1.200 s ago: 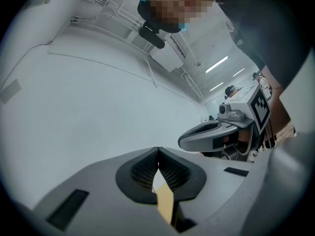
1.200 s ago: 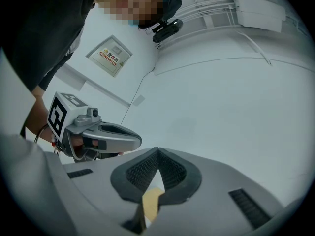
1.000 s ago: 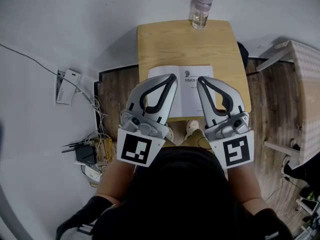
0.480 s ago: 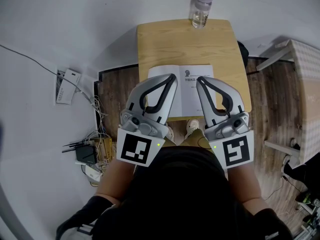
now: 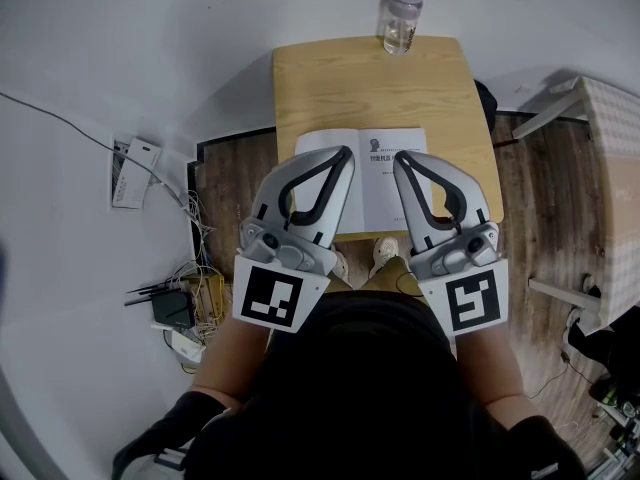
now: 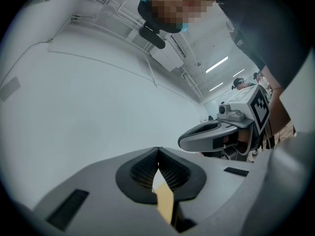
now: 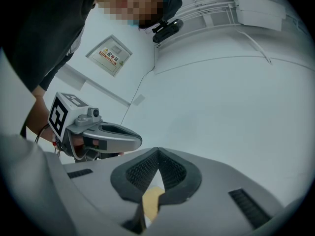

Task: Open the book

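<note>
Head view: the book is lying open at frame centre, near the table's lower edge; bare wood is stretching up to the bottle.
Left gripper view: the left gripper is pressing its jaws together, empty.
Right gripper view: the right gripper is likewise closing on nothing; the tan sliver beneath is probably the table.

Head view: steeply down from high above the table, left gripper and right gripper. Gripper views: level, close behind own jaws, facing a white wall, each catching the other gripper sideways.

Black short-sleeved shirt. Silver-grey curved left gripper and right gripper, black ribbed pads, black-and-white square-marker cubes.
</note>
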Demonstrator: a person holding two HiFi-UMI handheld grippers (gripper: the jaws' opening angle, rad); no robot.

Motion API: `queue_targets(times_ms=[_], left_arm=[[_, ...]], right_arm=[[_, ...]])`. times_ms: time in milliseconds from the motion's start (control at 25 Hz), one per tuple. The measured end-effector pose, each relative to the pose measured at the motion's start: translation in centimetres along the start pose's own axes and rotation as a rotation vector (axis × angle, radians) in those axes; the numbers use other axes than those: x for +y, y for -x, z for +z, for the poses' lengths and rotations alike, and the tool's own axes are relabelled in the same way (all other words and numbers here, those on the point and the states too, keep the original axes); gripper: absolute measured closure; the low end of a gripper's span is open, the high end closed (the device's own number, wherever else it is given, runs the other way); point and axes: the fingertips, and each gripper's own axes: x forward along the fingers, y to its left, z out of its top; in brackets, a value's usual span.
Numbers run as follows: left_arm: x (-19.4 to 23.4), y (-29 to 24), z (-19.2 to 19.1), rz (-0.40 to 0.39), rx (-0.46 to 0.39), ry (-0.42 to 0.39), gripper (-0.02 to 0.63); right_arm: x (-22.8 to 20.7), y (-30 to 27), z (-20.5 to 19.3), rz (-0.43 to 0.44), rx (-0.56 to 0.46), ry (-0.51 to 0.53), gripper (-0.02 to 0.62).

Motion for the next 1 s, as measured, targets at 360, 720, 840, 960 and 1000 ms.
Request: queue_targets(times_ms=[360, 720, 840, 960, 1000], left_arm=[[0.04, -0.09, 0.02, -0.003, 0.003, -0.007, 0.597], [0.09, -0.27, -0.03, -0.012, 0.002, -0.010, 0.597], [0.10, -0.22, -0.08, -0.012, 0.003, -0.007, 0.597], [0.14, -0.34, -0.16, -0.012, 0.002, -0.007, 0.597], [0.17, -0.36, -0.20, -0.012, 0.003, -0.008, 0.597]], right_arm=[[0.28, -0.14, -0.04, 0.014, 0.002, 0.007, 0.568], [0.39, -0.45, -0.28, 0.019, 0.006, 0.007, 0.568], [0.51, -0.54, -0.53, 0.019, 0.016, 0.009, 0.568], [0.45, -0.54, -0.75, 0.018, 0.019, 0.009, 0.568], [0.43, -0.57, -0.79, 0.018, 0.018, 0.009, 0.568]])
